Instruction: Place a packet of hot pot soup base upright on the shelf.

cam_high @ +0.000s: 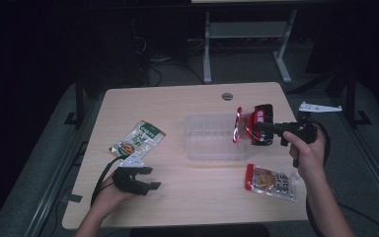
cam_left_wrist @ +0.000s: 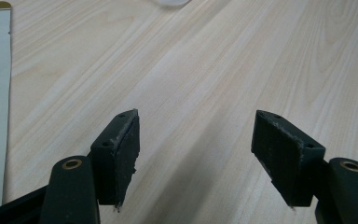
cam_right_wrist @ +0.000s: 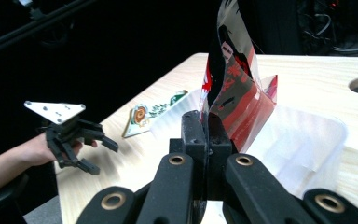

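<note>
Leftmost, left claw [cam_high: 145, 177] released, jaws spread wide over bare table [cam_high: 177, 197], nothing between them. Just beyond and slightly left of that claw, green packet [cam_high: 137, 139] flat on the wood. Further right, clear plastic tray [cam_high: 209, 137] mid-table. Right claw [cam_high: 256, 129] clenched on red packet [cam_high: 251, 126], pinching its edge, packet upright over the tray's right end. Below that claw, near the holding hand [cam_high: 308, 150], another packet [cam_high: 271, 181] lying flat.
</note>
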The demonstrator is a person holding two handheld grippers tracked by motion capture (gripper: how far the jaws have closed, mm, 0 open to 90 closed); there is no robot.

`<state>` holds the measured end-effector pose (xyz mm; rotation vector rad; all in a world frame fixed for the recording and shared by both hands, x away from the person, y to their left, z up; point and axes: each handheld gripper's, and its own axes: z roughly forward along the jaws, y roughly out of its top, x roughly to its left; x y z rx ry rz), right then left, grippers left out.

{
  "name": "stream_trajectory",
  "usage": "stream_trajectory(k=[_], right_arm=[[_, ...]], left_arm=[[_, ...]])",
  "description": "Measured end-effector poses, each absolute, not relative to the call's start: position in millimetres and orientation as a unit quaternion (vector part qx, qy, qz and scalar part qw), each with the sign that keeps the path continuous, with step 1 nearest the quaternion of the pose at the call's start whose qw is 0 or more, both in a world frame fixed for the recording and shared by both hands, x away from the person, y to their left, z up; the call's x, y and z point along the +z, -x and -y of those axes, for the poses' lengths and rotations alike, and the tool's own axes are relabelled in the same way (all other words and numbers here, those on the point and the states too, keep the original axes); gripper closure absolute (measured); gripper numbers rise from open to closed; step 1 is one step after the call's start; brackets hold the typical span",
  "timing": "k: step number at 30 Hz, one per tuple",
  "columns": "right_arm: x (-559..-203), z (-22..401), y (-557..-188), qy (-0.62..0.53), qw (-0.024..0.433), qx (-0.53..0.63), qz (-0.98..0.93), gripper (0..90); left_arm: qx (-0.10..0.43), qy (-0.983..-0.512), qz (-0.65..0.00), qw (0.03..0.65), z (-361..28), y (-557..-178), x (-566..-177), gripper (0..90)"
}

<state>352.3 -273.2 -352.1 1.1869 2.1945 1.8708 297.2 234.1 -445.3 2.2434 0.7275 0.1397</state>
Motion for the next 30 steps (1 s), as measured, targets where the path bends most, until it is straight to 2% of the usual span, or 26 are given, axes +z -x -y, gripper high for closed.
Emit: stream_trajectory(k=[11,30], right_arm=[[-360,276,-355,-0.396,0.02,0.576,-0.715,90.0],[-374,263,-362,-0.407,0.007,0.55,-0.729,90.0]], left_arm=[[0.05,-0.877,-0.289,0.381,-233,-296,-446,32.1],[0.047,-0.879,-0.286,0.378,-232,-296,-447,31.7]])
